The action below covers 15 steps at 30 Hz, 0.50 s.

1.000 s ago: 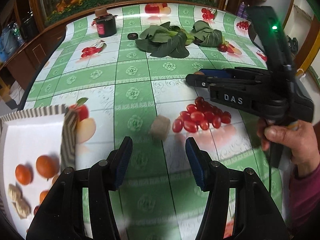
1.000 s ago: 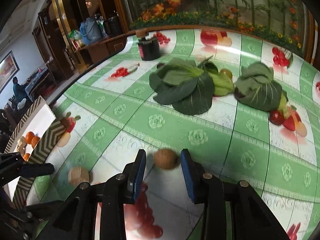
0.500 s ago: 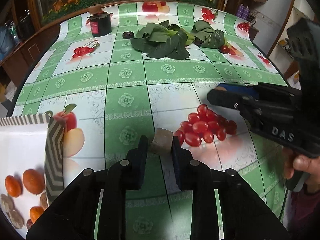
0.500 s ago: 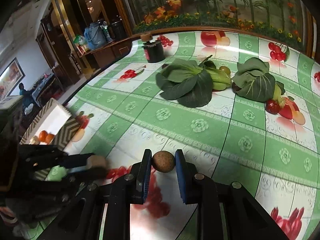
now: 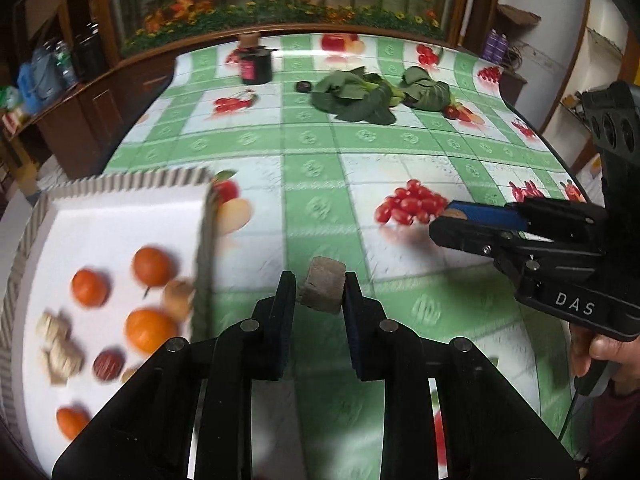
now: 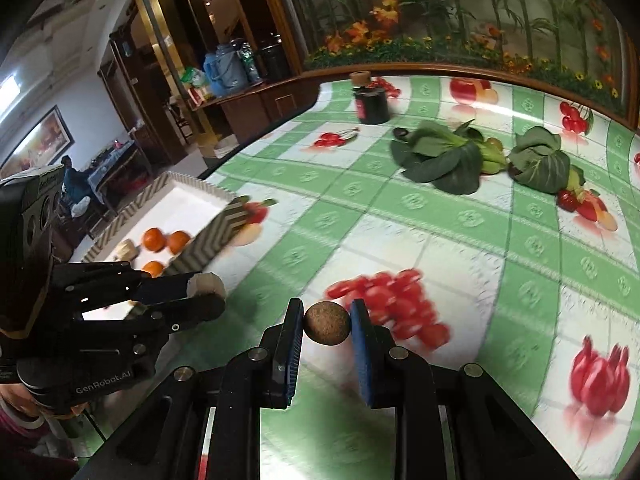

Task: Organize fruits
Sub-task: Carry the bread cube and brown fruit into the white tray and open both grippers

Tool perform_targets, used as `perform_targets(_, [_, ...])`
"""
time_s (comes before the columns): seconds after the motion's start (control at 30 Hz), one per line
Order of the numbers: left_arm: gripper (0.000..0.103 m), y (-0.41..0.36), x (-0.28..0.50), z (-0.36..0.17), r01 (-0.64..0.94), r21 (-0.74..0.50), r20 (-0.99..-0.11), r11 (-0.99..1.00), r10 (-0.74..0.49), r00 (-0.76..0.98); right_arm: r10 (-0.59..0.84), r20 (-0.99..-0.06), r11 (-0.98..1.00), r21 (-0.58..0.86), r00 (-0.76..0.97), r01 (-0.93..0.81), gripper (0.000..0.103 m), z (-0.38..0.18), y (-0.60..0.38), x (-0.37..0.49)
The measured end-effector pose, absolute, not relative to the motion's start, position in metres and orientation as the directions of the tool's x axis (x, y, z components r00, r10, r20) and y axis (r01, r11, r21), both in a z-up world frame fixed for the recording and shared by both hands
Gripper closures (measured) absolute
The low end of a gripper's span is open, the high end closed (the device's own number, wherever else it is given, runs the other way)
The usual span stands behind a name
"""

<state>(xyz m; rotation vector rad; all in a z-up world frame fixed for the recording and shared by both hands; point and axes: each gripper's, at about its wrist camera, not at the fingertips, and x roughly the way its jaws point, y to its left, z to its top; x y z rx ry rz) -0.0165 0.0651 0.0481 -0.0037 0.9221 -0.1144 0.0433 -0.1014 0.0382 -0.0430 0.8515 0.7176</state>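
My left gripper [image 5: 318, 292] is shut on a tan blocky piece of fruit [image 5: 323, 290] and holds it above the tablecloth, just right of the white tray [image 5: 116, 224]. The tray holds several oranges [image 5: 152, 266], tan chunks and a dark red fruit. My right gripper [image 6: 326, 324] is shut on a round brown fruit [image 6: 327, 323] and holds it over the printed cherries. In the left wrist view the right gripper [image 5: 452, 220] is at the right; in the right wrist view the left gripper [image 6: 204, 288] is at the left with the tan piece [image 6: 206, 283] at its tip.
Two bunches of leafy greens [image 5: 354, 96] [image 6: 538, 164] lie at the far side of the table. A dark jar with a cork lid [image 5: 256, 64] stands at the back, with a small dark object [image 5: 303, 87] near it. The table's left edge drops off beside the tray.
Both grippers closed on their fruits and lifted them. The left gripper has moved left, closer to the tray, and the right gripper has followed leftward.
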Motion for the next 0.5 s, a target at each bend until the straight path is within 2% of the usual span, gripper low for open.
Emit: perform_targets(0.5, [0.08, 0.104, -0.071, 0.056, 0.02, -0.047, -0.765, 0.999, -0.049, 0.643, 0.606, -0.691, 0.706, 0.237, 0.395, -0.668, 0.08, 0.042, -0.052, -0.016])
